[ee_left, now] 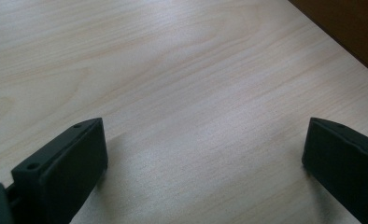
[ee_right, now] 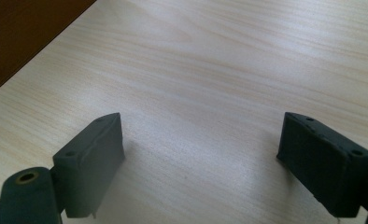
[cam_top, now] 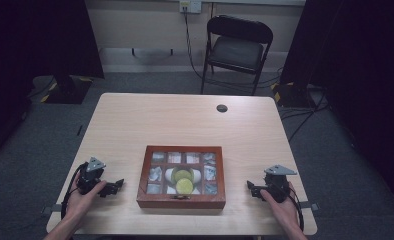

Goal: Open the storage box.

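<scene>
- Wooden compartment box (cam_top: 181, 201): lower centre of the high view, lid shut, glass panes showing two yellow-green round items and pale wrapped pieces inside.
- Left gripper (cam_top: 114, 187): lower left of the high view, on the table (cam_top: 150, 120), near the box's left side; I read its jaws as spread wide, nothing between them.
- Right gripper (cam_top: 251, 188): lower right, near the box's right side; jaws wide apart, empty.
- Progress, as I judge: nothing begun; box untouched, every handling step remains.
</scene>
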`<state>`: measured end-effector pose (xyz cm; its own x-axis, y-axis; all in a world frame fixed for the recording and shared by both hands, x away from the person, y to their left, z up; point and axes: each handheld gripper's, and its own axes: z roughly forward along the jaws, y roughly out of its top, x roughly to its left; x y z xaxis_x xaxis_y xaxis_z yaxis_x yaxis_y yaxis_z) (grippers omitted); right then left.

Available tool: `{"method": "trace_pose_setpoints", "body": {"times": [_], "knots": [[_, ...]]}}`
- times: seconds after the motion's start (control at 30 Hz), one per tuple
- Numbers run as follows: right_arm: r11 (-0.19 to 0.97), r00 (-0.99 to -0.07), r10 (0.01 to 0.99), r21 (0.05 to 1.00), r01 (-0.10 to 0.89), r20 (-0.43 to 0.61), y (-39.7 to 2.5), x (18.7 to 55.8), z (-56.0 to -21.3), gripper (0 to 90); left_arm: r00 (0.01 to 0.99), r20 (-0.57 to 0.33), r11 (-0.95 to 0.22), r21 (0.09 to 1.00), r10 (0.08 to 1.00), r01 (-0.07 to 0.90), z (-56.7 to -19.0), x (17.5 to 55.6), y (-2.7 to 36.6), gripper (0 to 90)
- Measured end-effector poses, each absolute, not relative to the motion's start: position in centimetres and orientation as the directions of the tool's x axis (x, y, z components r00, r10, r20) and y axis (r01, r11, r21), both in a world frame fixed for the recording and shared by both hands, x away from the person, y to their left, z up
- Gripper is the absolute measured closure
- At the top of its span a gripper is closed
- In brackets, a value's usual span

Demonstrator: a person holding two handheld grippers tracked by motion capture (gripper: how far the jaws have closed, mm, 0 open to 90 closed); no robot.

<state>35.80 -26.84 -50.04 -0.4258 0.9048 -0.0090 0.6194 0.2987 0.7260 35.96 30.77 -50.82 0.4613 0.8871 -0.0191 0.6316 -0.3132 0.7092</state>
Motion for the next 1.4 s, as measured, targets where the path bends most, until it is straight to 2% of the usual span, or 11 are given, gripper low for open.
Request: {"method": "trace_pose_setpoints", "body": {"times": [0.43,0.87,0.9,1.03,1.07,1.2,1.23,1.4], "knots": [[0.299,-0.446,0.895,0.729,0.616,0.009,-26.9,35.9,-49.5,15.0,0.456,-0.02,-0.308,0.711,0.89,0.632,-50.8,36.0,30.7,0.0],[0.269,-0.493,0.866,0.759,0.594,0.079,-26.0,35.0,-47.8,21.6,0.46,-0.018,-0.313,0.708,0.888,0.633,-50.8,36.0,30.8,0.0],[0.255,-0.5,0.86,0.762,0.595,0.102,-26.1,34.9,-47.7,25.0,0.458,-0.02,-0.31,0.71,0.889,0.633,-50.8,36.0,30.7,0.0],[0.237,-0.504,0.854,0.765,0.598,0.13,-26.2,35.0,-47.4,26.9,0.46,-0.018,-0.313,0.708,0.888,0.633,-50.8,36.0,30.8,0.0],[0.223,-0.508,0.849,0.773,0.593,0.145,-26.2,35.0,-47.0,30.1,0.46,-0.018,-0.313,0.708,0.888,0.633,-50.8,36.0,30.8,0.0],[0.217,-0.517,0.844,0.788,0.576,0.144,-26.2,34.8,-46.6,33.5,0.456,-0.021,-0.308,0.711,0.89,0.633,-50.8,36.0,30.7,0.0],[0.221,-0.524,0.84,0.792,0.569,0.141,-26.0,34.6,-46.5,37.7,0.46,-0.018,-0.313,0.708,0.888,0.633,-50.8,36.0,30.8,0.0],[0.235,-0.555,0.819,0.797,0.556,0.146,-25.6,34.4,-46.0,41.1,0.46,-0.018,-0.314,0.708,0.888,0.633,-50.8,36.0,30.8,0.0]]}}
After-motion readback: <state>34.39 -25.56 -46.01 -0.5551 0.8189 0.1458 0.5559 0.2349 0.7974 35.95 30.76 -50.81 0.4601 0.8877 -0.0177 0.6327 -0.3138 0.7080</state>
